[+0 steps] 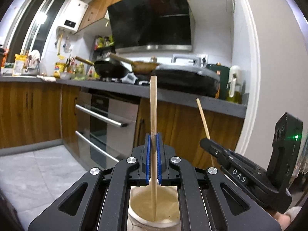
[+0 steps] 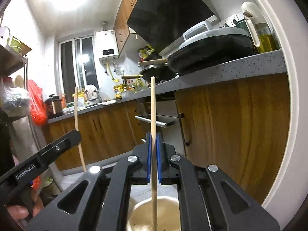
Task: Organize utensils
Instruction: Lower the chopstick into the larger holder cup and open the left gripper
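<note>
While each hand-held gripper pinched a chopstick, both sticks stood nearly upright at the centre of their frames. The left hand-held gripper [image 1: 153, 140] was clamped on a pale, flat-sided wooden chopstick [image 1: 153, 115], whose lower end dipped into a white cup [image 1: 154, 207] at the bottom of the frame. The right hand-held gripper [image 2: 153, 140] was clamped on a second chopstick [image 2: 153, 115], rounder and smooth, reaching down into a metal holder [image 2: 154, 215] with small holes in its floor.

Only the left wrist view showed the right hand-held gripper from outside, at lower right, with a green light on its body. Only the right wrist view showed a red bag [image 2: 36, 104] at the left edge. Both views showed the grey surface [image 1: 173, 94] carrying pans.
</note>
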Demonstrator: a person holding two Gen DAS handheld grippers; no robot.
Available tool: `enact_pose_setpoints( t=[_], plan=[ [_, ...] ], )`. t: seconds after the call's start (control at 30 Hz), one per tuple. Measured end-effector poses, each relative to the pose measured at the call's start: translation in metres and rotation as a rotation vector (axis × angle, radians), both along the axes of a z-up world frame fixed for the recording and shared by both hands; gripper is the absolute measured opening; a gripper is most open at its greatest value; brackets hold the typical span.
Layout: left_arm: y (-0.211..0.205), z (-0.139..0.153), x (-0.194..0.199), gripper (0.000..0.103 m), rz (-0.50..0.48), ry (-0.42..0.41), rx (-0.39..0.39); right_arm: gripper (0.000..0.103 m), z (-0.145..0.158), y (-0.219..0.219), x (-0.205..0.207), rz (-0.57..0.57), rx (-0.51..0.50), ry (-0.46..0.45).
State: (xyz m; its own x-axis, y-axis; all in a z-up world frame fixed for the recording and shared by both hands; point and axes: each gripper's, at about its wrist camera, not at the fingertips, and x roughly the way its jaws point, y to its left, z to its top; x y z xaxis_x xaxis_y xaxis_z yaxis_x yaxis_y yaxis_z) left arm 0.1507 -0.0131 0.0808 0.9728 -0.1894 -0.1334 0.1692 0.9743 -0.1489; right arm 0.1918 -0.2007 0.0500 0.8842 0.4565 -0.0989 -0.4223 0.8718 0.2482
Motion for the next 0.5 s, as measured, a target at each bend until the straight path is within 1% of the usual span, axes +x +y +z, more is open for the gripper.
enact_pose_setpoints(
  t=[0.13,0.3,0.5],
  plan=[
    [0.004,-0.012,0.002,0.007,0.009,0.027,-0.012,0.005,-0.003,0.001,0.007,-0.008,-0.003,-0.003],
    [0.008,-0.022,-0.007,0.007,-0.001,0.032,-0.025,0.005,-0.009,-0.001,0.008,-0.011,-0.018,-0.005],
    [0.005,-0.026,-0.018,0.007,0.01,0.051,0.011,0.005,-0.015,-0.001,0.005,-0.007,-0.078,0.069]
  ],
)
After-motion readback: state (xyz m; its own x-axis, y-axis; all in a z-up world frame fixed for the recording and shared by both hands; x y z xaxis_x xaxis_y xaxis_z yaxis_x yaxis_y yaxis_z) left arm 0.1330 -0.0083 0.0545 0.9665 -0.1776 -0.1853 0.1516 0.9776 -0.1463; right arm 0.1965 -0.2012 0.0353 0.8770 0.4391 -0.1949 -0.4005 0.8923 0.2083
